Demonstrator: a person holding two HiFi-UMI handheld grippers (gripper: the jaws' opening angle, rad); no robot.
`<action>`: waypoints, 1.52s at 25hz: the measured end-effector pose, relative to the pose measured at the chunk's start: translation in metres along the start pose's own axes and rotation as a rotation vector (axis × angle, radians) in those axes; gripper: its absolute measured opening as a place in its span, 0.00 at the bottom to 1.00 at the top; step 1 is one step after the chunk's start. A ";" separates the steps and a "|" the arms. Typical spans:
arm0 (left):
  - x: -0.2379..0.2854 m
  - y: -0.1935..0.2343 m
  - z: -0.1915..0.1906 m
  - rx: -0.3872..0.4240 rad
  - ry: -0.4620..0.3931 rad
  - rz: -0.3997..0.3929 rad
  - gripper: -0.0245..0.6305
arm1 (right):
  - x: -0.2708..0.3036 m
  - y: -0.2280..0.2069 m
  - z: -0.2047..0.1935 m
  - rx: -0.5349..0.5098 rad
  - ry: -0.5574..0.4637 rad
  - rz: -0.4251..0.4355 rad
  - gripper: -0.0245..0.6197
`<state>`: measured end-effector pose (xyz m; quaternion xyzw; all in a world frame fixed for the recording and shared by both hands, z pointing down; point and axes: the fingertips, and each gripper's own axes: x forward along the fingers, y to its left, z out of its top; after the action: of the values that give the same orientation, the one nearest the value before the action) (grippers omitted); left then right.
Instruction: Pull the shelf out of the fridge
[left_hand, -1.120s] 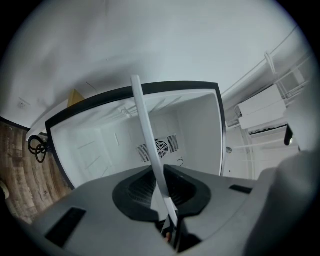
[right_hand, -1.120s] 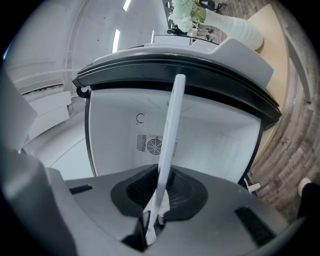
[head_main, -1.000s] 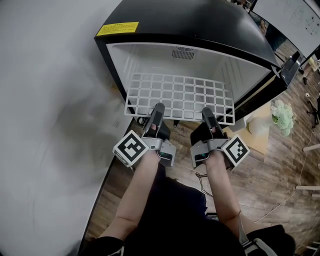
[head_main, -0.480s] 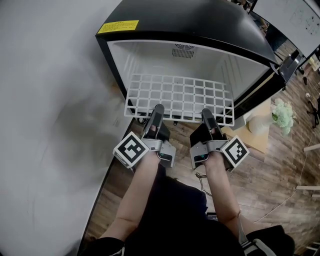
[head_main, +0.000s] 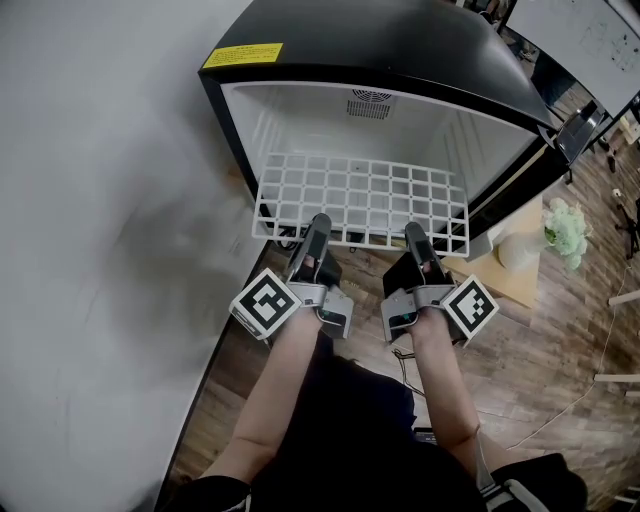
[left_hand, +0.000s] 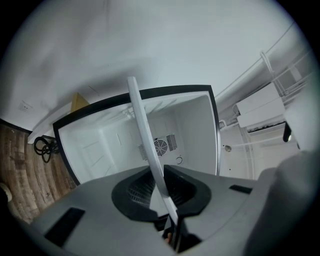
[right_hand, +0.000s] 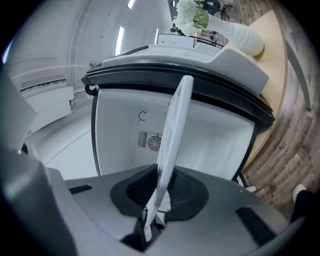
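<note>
The black fridge stands open, its white inside bare. The white wire shelf sticks out of its mouth, about level. My left gripper is shut on the shelf's front edge at the left. My right gripper holds the same edge at the right; its jaws have just been opening a little, with the edge still between them. In the left gripper view the shelf shows edge-on as a thin white bar running into the jaws of that gripper. The right gripper view shows the shelf the same way, pinched in its gripper.
A white wall runs close along the left. The fridge door hangs open at the right. Beyond it a white vase with pale flowers lies on a wooden board. Cables lie on the wooden floor below the grippers.
</note>
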<state>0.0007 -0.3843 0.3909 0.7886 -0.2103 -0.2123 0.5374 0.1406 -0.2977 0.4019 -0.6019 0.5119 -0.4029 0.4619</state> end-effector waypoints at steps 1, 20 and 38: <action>0.000 -0.001 0.000 0.014 0.005 -0.004 0.11 | 0.000 0.000 0.000 -0.027 0.007 0.000 0.09; -0.032 -0.003 -0.042 0.550 0.331 -0.123 0.30 | -0.029 0.012 -0.039 -0.640 0.355 0.136 0.29; -0.034 0.020 -0.048 0.839 0.353 0.011 0.04 | -0.045 -0.029 -0.046 -1.066 0.521 0.033 0.02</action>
<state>-0.0025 -0.3358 0.4290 0.9612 -0.1874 0.0318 0.1999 0.0968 -0.2589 0.4412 -0.6240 0.7496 -0.2173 -0.0389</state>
